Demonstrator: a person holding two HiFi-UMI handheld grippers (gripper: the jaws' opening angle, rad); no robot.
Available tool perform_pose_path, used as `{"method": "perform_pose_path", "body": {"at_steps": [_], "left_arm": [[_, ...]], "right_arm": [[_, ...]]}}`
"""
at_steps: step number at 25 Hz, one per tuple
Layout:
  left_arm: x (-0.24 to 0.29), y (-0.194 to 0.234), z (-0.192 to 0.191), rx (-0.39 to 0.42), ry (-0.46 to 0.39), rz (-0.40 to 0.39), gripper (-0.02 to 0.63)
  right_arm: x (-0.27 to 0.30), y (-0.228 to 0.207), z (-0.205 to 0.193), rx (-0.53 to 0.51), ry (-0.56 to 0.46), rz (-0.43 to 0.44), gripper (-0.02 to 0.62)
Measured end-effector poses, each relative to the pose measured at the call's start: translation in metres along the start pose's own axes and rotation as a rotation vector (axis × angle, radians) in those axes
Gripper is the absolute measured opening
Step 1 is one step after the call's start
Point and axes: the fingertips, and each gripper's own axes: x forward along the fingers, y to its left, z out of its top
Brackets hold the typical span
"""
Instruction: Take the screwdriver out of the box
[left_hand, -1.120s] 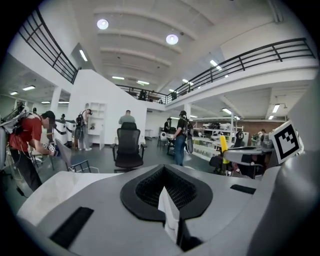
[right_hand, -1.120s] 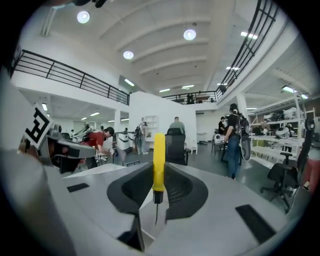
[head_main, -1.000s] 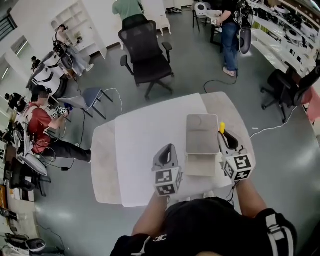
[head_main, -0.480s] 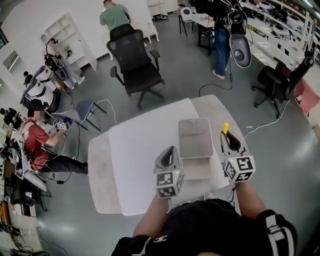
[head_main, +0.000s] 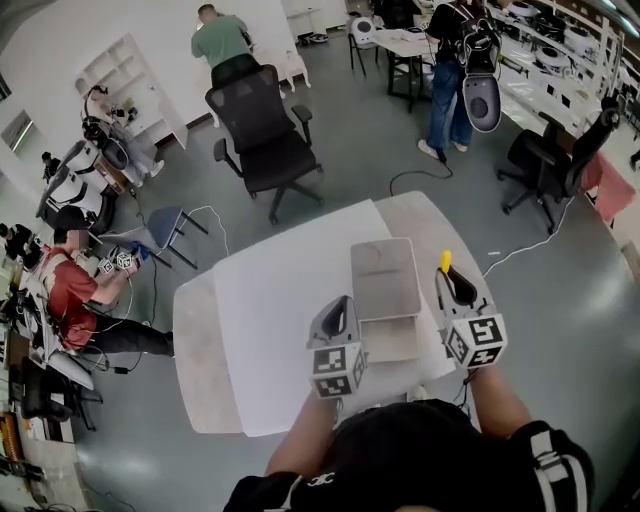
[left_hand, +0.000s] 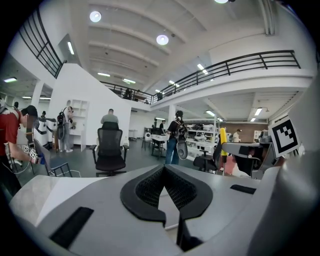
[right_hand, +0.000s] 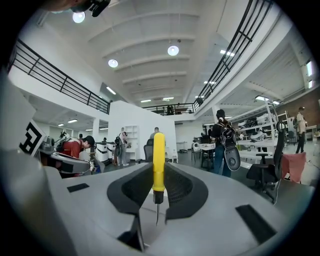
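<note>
The right gripper (head_main: 449, 283) has its jaws closed on the yellow-handled screwdriver (right_hand: 158, 155), whose handle points forward past the fingertips, just right of the grey box (head_main: 385, 292) and outside it, while the left gripper (head_main: 338, 312), closed and empty, flanks the box's left.

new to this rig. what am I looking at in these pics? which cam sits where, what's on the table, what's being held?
There is no robot arm here: a person holds a two-jaw gripper in each hand. The head view comes from a camera on the person's head, looking steeply down. It shows the left gripper and the right gripper, each with a marker cube. The other two pictures come from wide-angle cameras riding on the grippers, so the grey shapes in front are the jaws themselves. On the white table lies a grey box, apparently open. The right gripper's jaws are shut on a yellow-handled screwdriver, held outside the box, to its right. The left gripper's jaws meet at the tips with nothing between them.
</note>
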Motion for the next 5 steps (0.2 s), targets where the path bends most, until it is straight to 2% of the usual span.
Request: {"method": "perform_pose_path", "body": {"at_steps": [5], "left_arm": [[0.0024, 0.0004, -0.0041, 0.002, 0.0, -0.004, 0.014]], "right_arm": [[0.0008, 0.0025, -0.0058, 0.0, 0.001, 0.007, 0.066]]}}
